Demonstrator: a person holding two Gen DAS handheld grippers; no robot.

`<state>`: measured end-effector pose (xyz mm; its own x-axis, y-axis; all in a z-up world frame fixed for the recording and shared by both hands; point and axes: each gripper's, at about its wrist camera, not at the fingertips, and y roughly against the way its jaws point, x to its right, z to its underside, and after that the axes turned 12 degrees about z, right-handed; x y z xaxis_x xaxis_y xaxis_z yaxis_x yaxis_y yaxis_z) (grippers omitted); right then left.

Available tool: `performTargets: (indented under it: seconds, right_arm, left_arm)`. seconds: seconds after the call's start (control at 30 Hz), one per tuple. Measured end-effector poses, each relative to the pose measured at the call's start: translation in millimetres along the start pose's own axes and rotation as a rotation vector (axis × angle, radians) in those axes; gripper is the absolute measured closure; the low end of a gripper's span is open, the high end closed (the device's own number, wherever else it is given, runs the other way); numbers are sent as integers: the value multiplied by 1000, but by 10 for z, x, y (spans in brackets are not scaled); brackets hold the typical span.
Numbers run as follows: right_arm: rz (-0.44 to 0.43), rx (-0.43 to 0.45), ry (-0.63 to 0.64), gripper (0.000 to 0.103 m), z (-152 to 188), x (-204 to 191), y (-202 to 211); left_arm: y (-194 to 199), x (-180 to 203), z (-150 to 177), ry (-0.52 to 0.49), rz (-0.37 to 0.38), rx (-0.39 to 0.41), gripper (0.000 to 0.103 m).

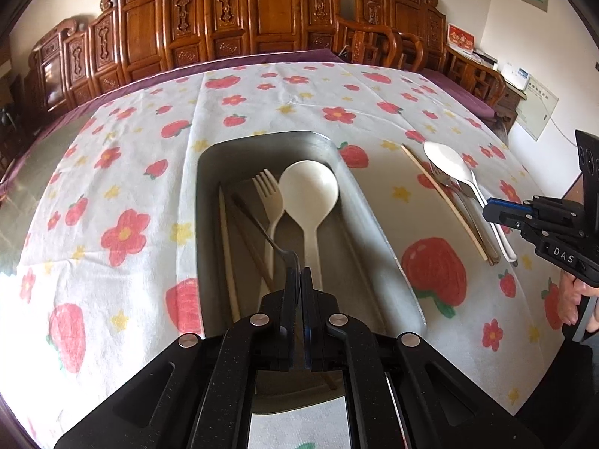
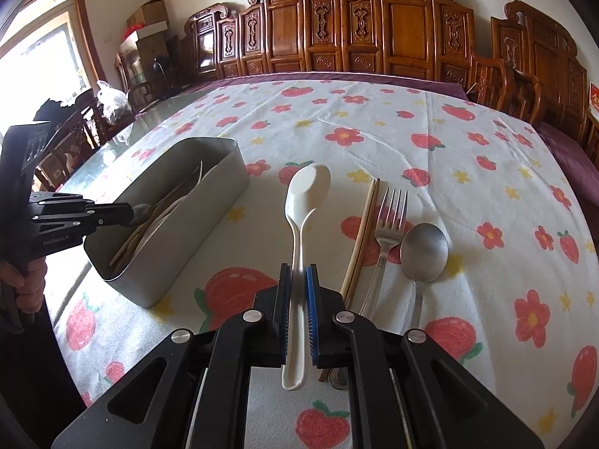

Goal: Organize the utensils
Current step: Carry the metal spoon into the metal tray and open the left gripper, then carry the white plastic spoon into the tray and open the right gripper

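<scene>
A grey metal bin (image 1: 378, 232) holds a cream fork (image 1: 267, 191), a cream spoon (image 1: 309, 194) and chopsticks (image 1: 226, 239). My left gripper (image 1: 300, 275) is shut on the bowl of a metal spoon (image 1: 262, 230), holding it over the bin; this also shows in the right wrist view (image 2: 140, 210). My right gripper (image 2: 298, 273) is shut on the handle of a white spoon (image 2: 307, 187), lifted over the cloth. On the cloth lie wooden chopsticks (image 2: 361, 235), a metal fork (image 2: 389, 224) and a metal spoon (image 2: 423, 249).
The table has a white cloth with red flowers and strawberries (image 2: 374, 123). Carved wooden chairs (image 2: 374, 26) line the far edge. The bin (image 2: 187, 224) stands left of the loose utensils. The right gripper shows at the right edge of the left wrist view (image 1: 498, 212).
</scene>
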<state>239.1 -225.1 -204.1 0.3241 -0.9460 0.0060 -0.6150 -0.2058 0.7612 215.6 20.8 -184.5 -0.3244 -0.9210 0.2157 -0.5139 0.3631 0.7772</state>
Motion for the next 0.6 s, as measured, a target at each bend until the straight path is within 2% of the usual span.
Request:
performTargets:
  seconds: [0.07, 0.2, 0.4, 0.47, 0.53, 0.57, 0.6]
  right_arm:
    - [-5, -5, -4, 93, 2, -4, -11]
    - [-5, -5, -13, 93, 4, -14, -3]
    - [0, 16, -29, 93, -34, -79, 105]
    - [2, 20, -25, 93, -69, -129, 146]
    - [2, 26, -24, 94, -103, -184, 191]
    - [-2, 29, -25, 93, -117, -218, 217]
    - [-4, 32, -26, 93, -131, -259, 239]
  left_arm:
    - [26, -30, -2, 12, 0, 10, 97]
    - [145, -63, -13, 23, -12, 51, 82]
    - [297, -77, -49, 7, -40, 98, 68]
    - [343, -108, -63, 10, -40, 110, 66]
    - [391, -143, -81, 15, -50, 119, 54]
    - [408, -150, -83, 18, -57, 123, 40]
    - [433, -169, -87, 22, -69, 129, 31]
